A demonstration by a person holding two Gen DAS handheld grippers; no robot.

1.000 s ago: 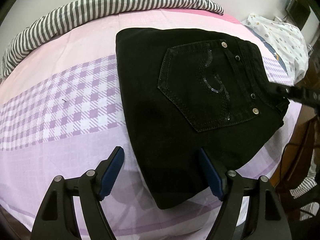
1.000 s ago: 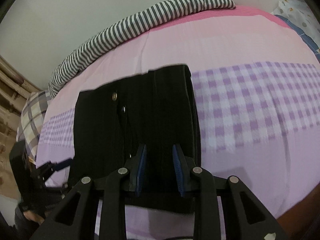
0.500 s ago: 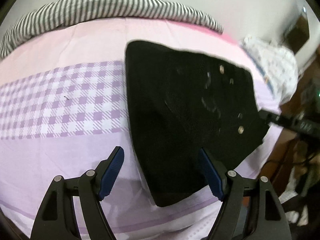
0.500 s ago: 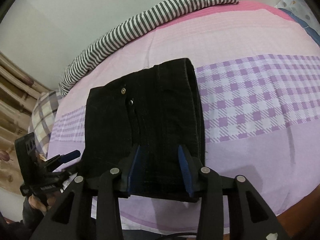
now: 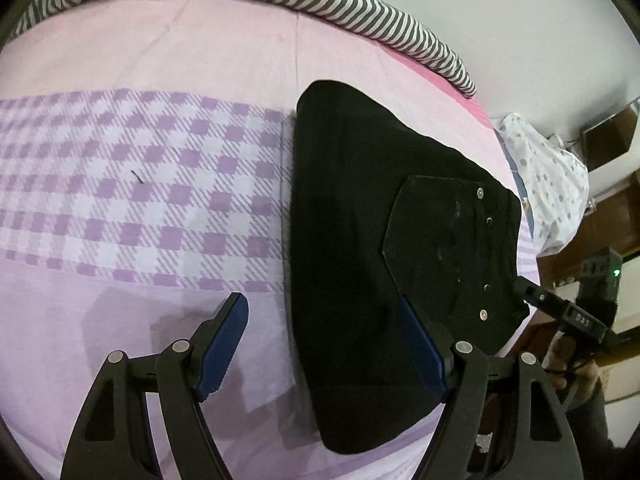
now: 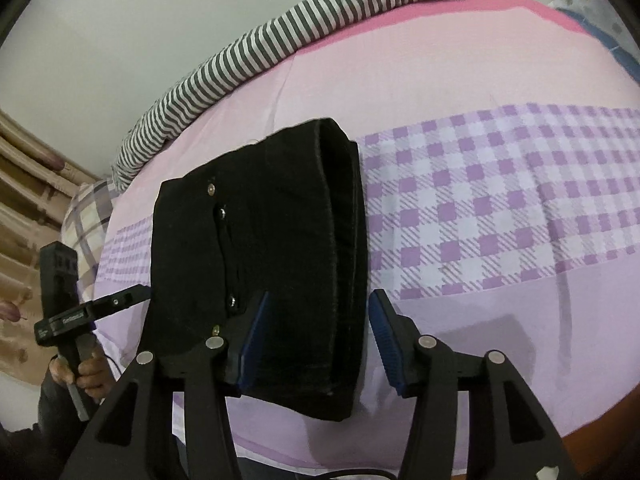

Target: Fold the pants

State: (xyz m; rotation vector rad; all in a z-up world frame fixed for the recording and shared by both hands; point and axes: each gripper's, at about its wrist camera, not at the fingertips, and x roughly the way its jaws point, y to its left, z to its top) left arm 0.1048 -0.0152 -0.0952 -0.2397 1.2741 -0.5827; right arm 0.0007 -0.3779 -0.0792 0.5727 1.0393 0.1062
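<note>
- While the left wrist view had swung since the frame a second before, the black pants (image 5: 360, 264) sat further right in it, their folded bundle lying on the bed sheet (image 5: 132, 208) near its front edge.
- The left gripper (image 5: 324, 340) stood wide, as before, with nothing pressed between its blue ribbed pads; its right finger (image 5: 420, 344) overlapped the dark cloth, though contact could not be confirmed.
- The pants showed heavy, matte denim, a five-sided back pocket (image 5: 444, 240) and round metal rivets at the waistband.
- The sheet was smooth cotton, plain pink at the far side, then a band of purple-and-white check, then plain lilac.
- A grey-and-white striped roll (image 5: 320, 4) ran along the far edge of the bed.
- The right gripper's tip (image 5: 532, 292) reached the waistband corner in this view.
- In the right wrist view, the right gripper (image 6: 316, 340) had just been opening; its jaws stood at a middling width, astride the near right edge of the pants (image 6: 260, 248), where earlier they had been narrow on that fold.
- The pads did not visibly press the cloth; the bundle lay flat, its stacked layers forming a thick rounded edge on the right.
- The left gripper (image 6: 136, 296), in a hand (image 6: 86, 372), sat at the bundle's left edge.
</note>
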